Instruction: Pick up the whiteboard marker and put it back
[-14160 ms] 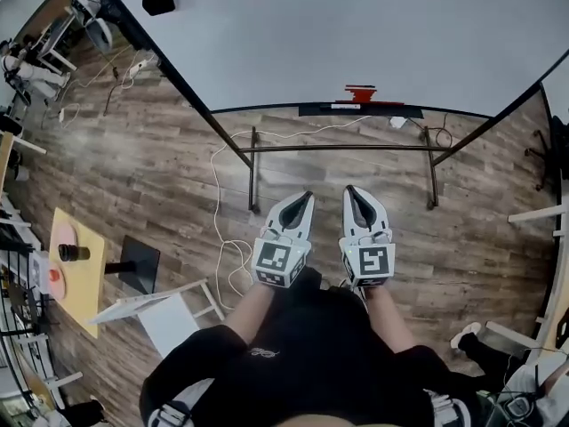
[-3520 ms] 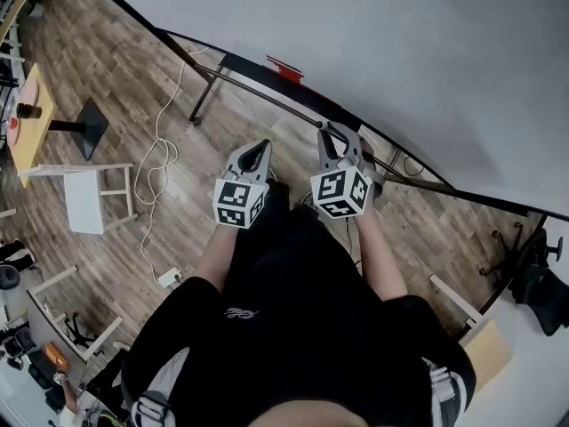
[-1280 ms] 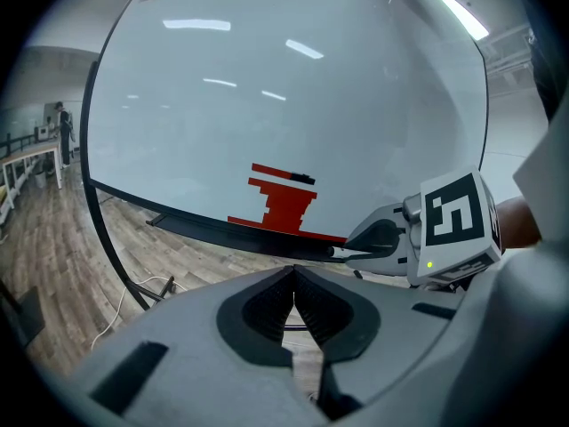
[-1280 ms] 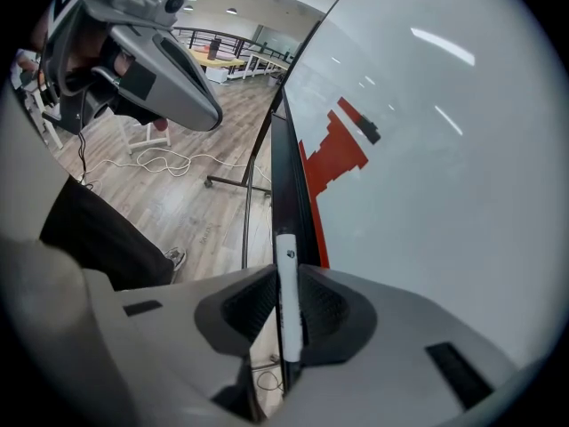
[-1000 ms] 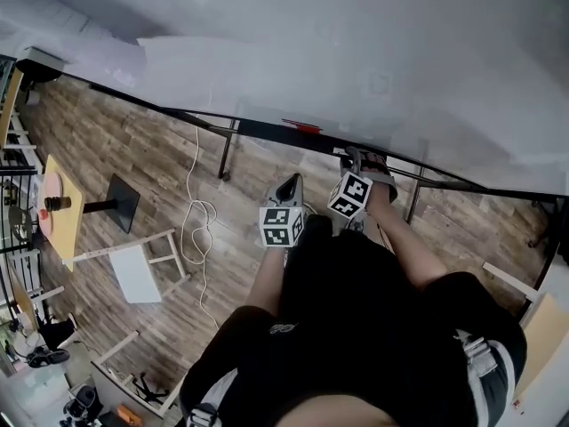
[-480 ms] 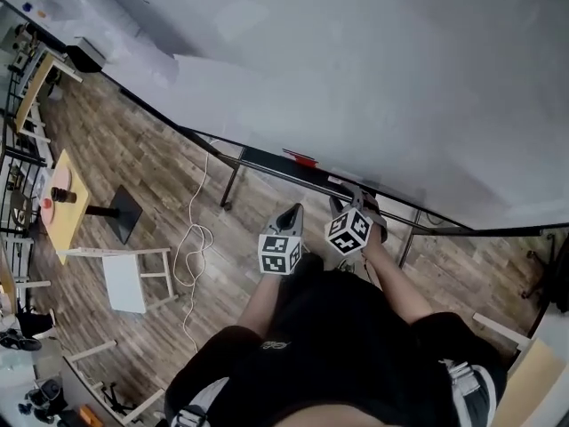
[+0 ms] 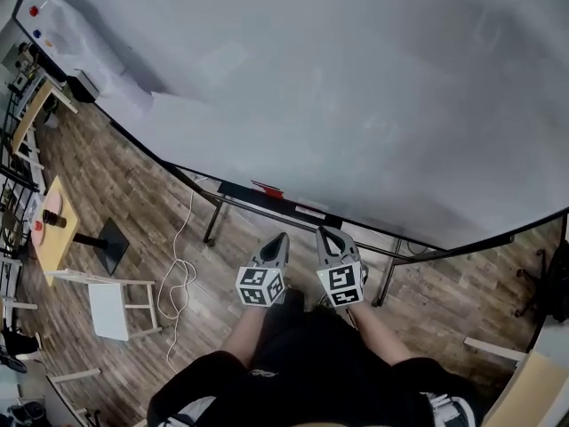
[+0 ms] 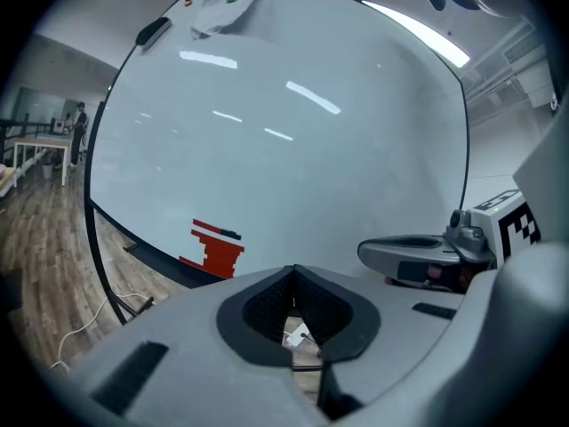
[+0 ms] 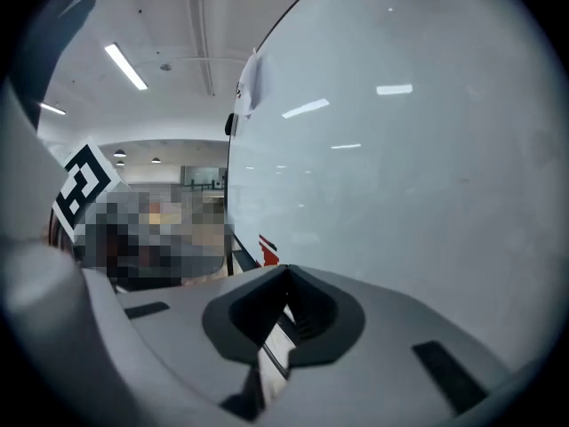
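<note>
Whiteboard marker (image 7: 309, 210) looks to be the pale stick lying lengthwise on the tray (image 7: 236, 190) under the whiteboard (image 7: 356, 78), toward the tray's right part near the red eraser (image 7: 267, 188), though it's too small to be sure. From the tray, your right hand-held gripper (image 7: 324, 232) sits nearer than the left hand-held gripper (image 7: 282, 238); both are pinched closed with nothing in them.

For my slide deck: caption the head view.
Person facing a whiteboard, left gripper and right gripper shut and empty, held side by side before its tray.
</note>
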